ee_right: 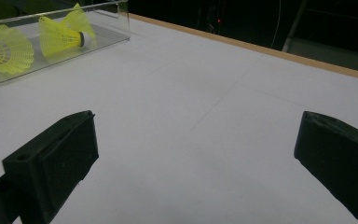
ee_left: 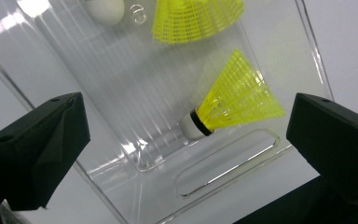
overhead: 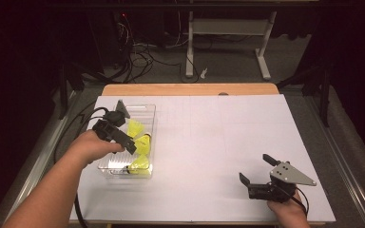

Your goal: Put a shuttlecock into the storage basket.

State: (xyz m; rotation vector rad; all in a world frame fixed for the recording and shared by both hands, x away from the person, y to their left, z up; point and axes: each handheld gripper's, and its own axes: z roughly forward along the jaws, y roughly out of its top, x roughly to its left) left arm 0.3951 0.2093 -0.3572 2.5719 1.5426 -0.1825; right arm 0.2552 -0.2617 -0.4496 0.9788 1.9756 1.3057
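In the high view we see a white table with a wooden far edge, and at the left of the frame a clear plastic box lying on it, with yellow shuttlecocks inside. Our left hand comes in from the lower left and holds the left gripper over the box, its black body slanting across the near half of the box; from here we cannot tell how its jaws stand. At the lower right of the frame our right hand holds the right gripper low over bare table, well apart from the box, with its two black jaws spread wide and nothing between them. In the left gripper view the two jaws rise at the lower left and lower right corners, set far apart, and between them we look down into the clear box, where one yellow shuttlecock with a white cork and black band lies on the floor of the box, its skirt pointing to the upper right; a second one sits at the top edge. In the right gripper view the jaws stand wide apart over empty white table, and the box with its shuttlecocks shows at the upper left corner.
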